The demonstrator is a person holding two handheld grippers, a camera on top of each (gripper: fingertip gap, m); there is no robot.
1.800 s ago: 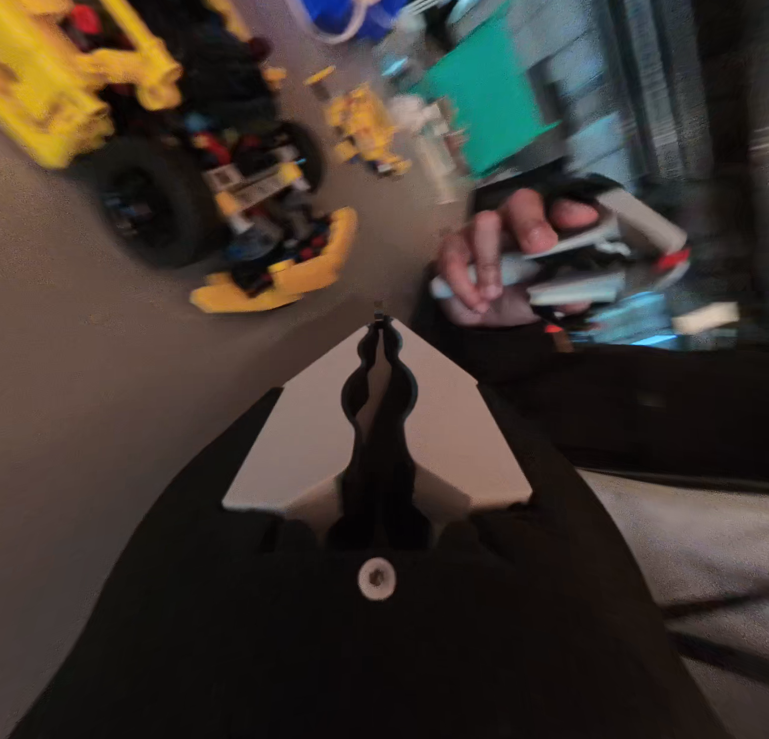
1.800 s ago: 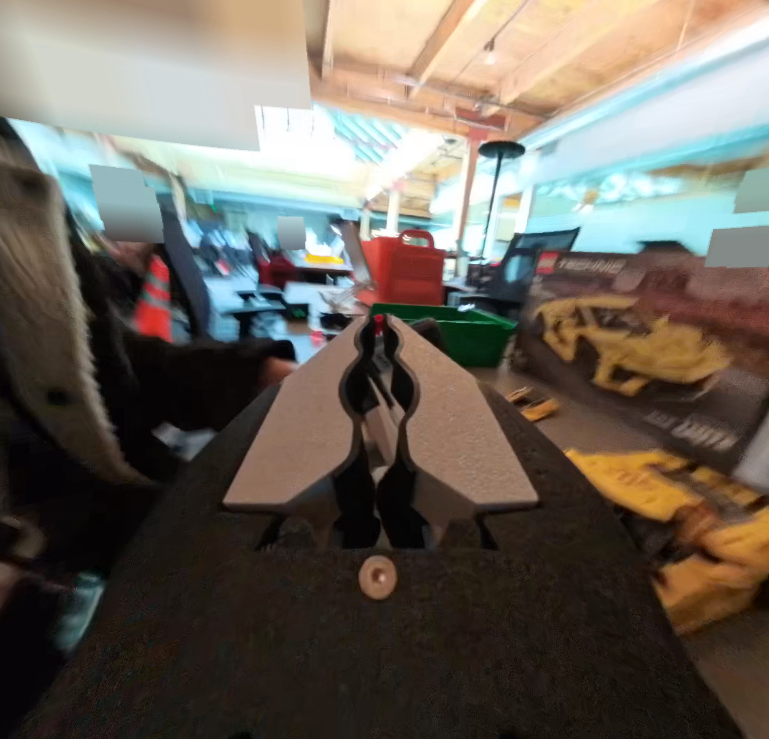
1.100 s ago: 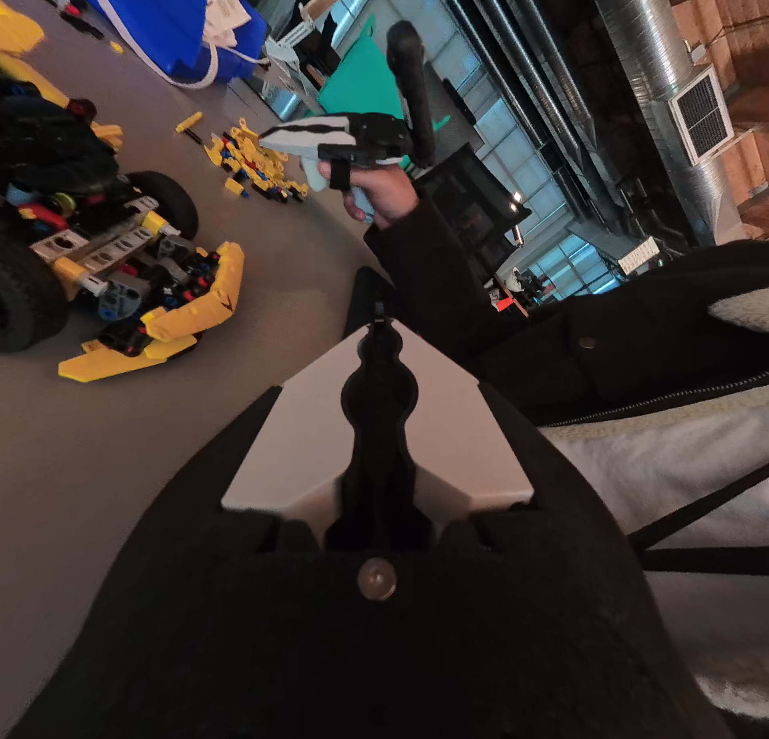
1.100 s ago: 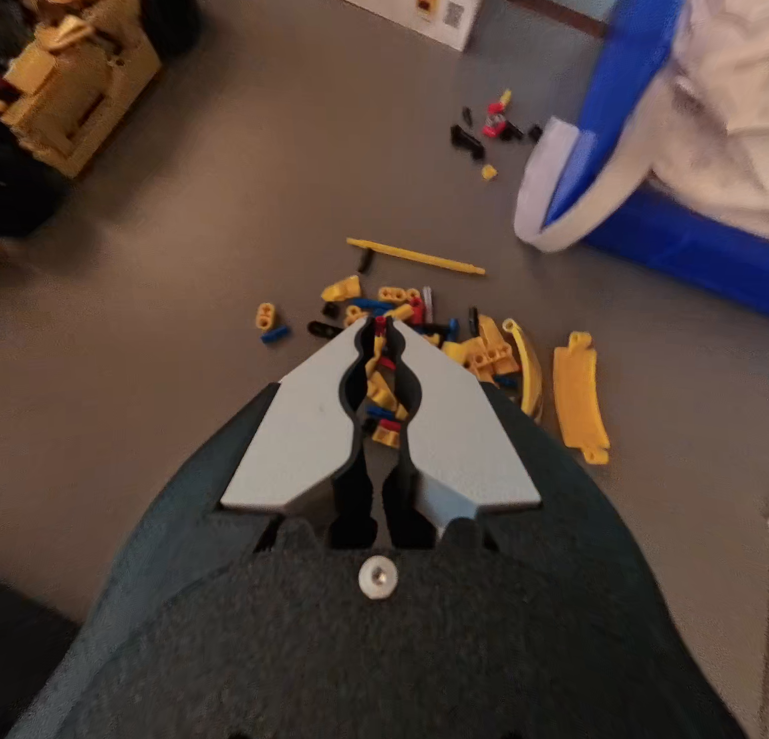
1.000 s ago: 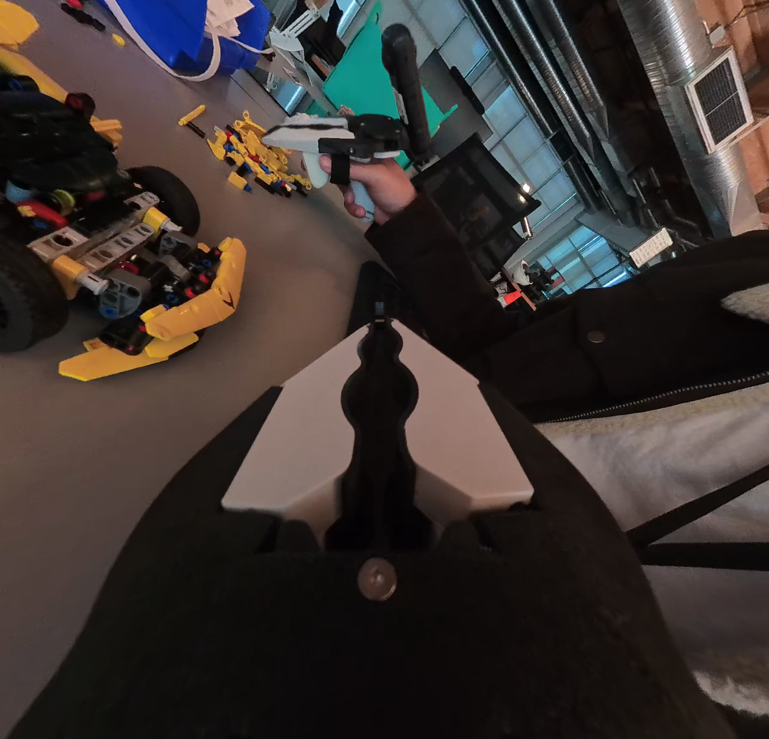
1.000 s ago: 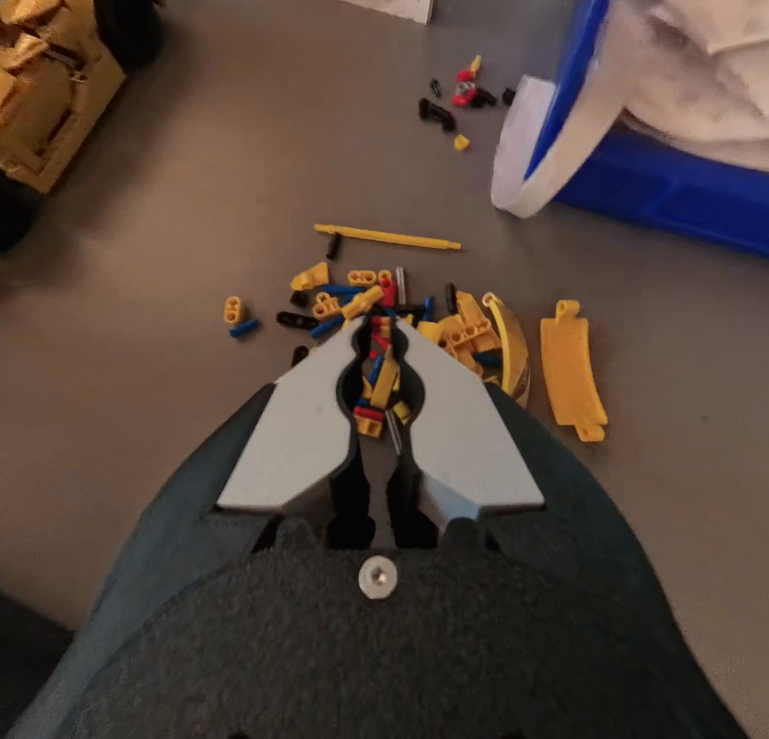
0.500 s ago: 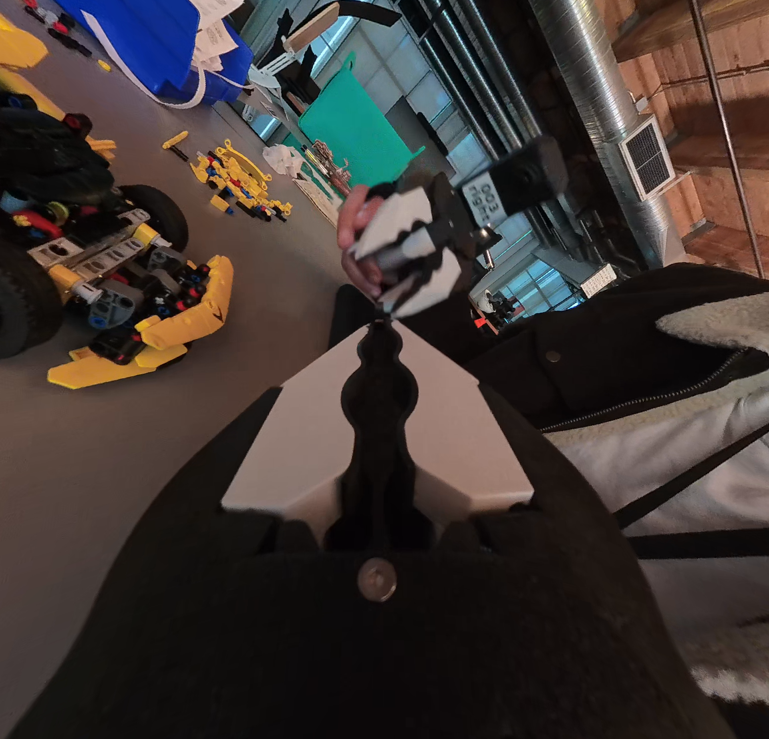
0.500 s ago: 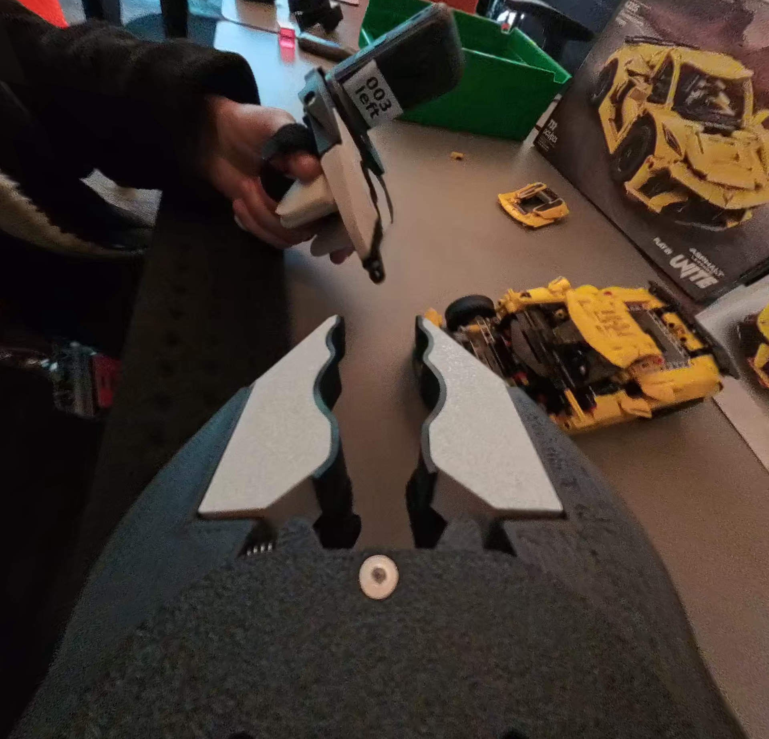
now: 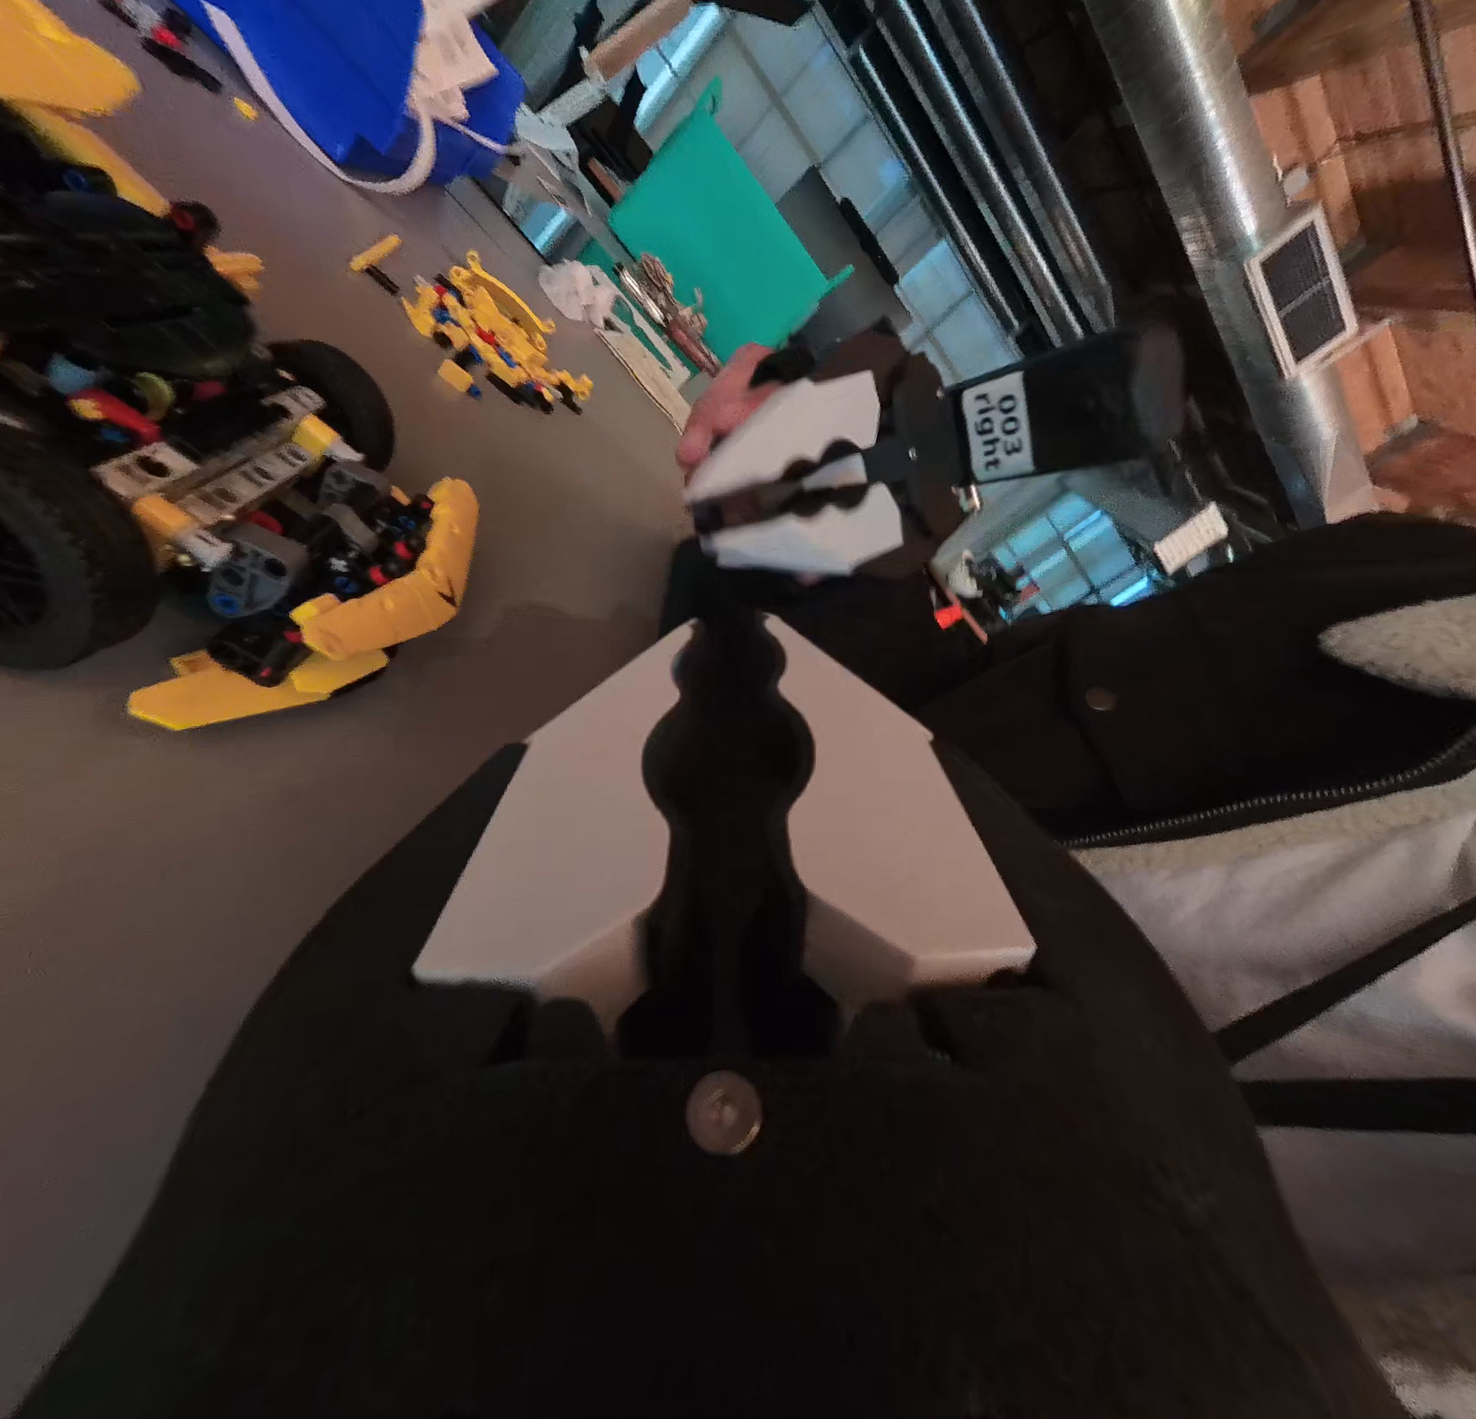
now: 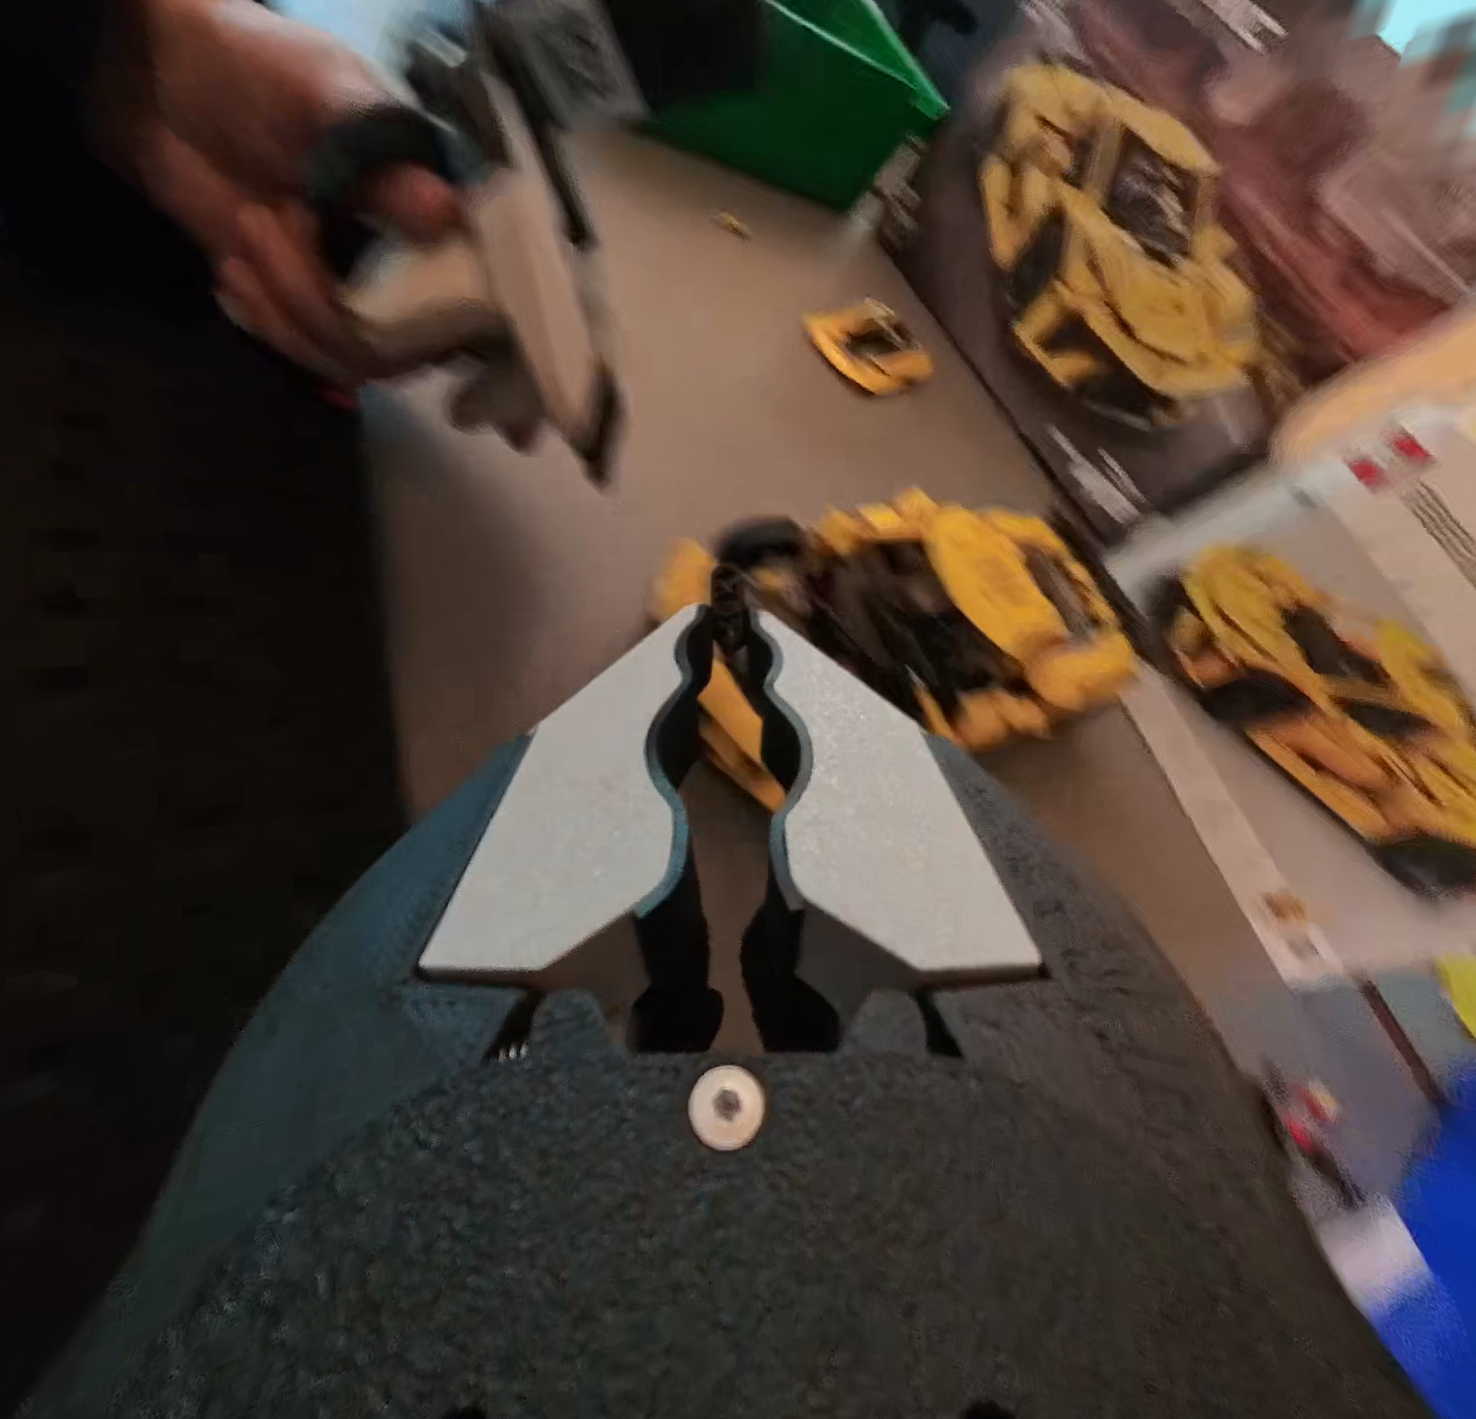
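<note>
Seemingly, right claw (image 10: 728,622) pinches a small black piece (image 10: 727,586); left claw (image 9: 728,628) is closed, empty.

Grey table surface (image 9: 160,861) runs from near to far, dimly lit, with a blue bin (image 9: 319,63) at its far left and a green bin (image 10: 799,103) at the far edge in the right wrist view. Beyond it stand a teal-green panel (image 9: 711,239) and large paned windows (image 9: 839,143) admitting bluish daylight. A ribbed metal duct (image 9: 1182,143) and dark pipes (image 9: 982,143) run alongside a brick wall (image 9: 1358,103) with timber beams and a white vent grille (image 9: 1306,302).
</note>
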